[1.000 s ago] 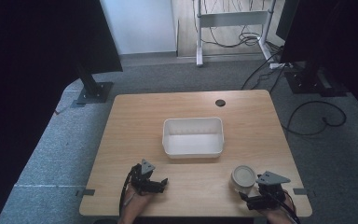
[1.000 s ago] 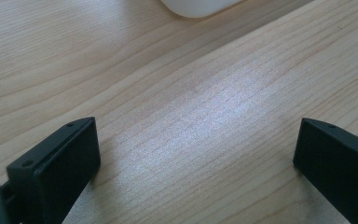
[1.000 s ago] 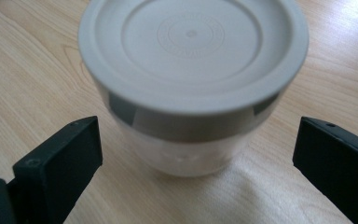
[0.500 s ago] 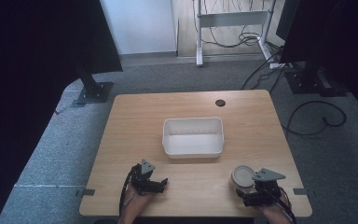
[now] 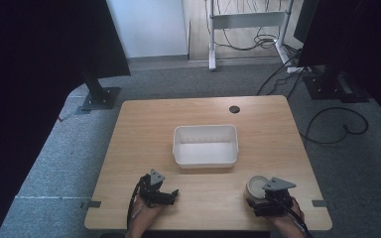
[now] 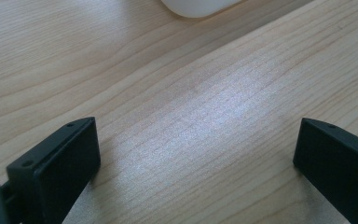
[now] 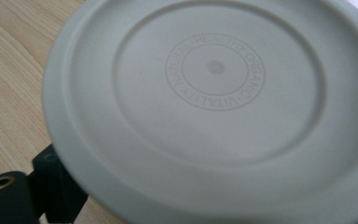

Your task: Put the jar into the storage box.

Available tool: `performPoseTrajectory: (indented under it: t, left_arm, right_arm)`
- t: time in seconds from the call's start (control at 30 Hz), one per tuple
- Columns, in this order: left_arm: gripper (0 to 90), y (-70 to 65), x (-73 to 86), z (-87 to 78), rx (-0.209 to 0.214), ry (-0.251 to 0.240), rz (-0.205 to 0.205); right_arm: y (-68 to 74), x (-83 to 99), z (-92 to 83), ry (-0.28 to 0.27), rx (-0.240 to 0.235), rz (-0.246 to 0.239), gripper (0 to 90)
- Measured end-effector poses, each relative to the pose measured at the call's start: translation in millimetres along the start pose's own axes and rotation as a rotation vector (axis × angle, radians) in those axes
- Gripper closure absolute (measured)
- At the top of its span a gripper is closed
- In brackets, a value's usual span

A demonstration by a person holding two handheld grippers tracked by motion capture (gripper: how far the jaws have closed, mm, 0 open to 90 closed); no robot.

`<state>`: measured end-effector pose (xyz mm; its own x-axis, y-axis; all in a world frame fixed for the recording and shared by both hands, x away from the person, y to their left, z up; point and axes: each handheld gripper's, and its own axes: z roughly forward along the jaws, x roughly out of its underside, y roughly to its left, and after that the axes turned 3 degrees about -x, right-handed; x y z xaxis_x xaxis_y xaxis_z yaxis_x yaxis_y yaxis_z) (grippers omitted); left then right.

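Note:
A round container with a pale grey lid (image 5: 255, 187) stands near the table's front right edge. Up close the lid (image 7: 214, 93) carries a ring of embossed letters. My right gripper (image 5: 264, 201) is pushed up against the container. One black jaw pokes out below the lid's left rim, and the lid hides the fingertips. The jaws stand wide apart, and I cannot see them pressing on the container. My left gripper (image 5: 171, 194) rests open at the front left. Bare wood lies between its fingers (image 6: 60, 158).
A white rectangular bin (image 5: 206, 145), nothing in it, sits at the middle of the wooden table (image 5: 144, 129), and its corner (image 6: 200, 5) lies ahead of the left gripper. A cable hole (image 5: 234, 109) is at the far edge. Black stands and cables surround the table.
My right gripper has slid a little left and forward, closing in on the lidded container. The left gripper has stayed put.

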<state>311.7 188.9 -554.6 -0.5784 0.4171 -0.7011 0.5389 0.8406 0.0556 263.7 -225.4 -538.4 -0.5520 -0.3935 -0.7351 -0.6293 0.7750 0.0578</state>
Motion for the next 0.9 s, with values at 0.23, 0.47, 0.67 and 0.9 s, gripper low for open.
performPoseTrajectory:
  t: [0.23, 0.47, 0.67, 0.9]
  left_arm:
    - [0.1, 0.0, 0.0, 0.0, 0.000, 0.000, 0.000]
    - [0.1, 0.0, 0.0, 0.1, 0.000, -0.001, -0.001]
    - [0.1, 0.0, 0.1, 0.2, 0.001, -0.003, -0.001]
    - [0.1, 0.0, 0.1, 0.2, 0.000, -0.002, 0.000]
  right_arm:
    - [2.3, -0.9, -1.0, 0.007, 0.021, 0.015, 9.6]
    - [4.2, -3.5, -3.7, -0.001, 0.039, 0.018, 9.6]
    - [4.2, -9.3, -4.2, -0.002, 0.045, 0.015, 9.6]
    - [8.5, -17.7, -1.3, -0.011, 0.043, -0.005, 9.6]
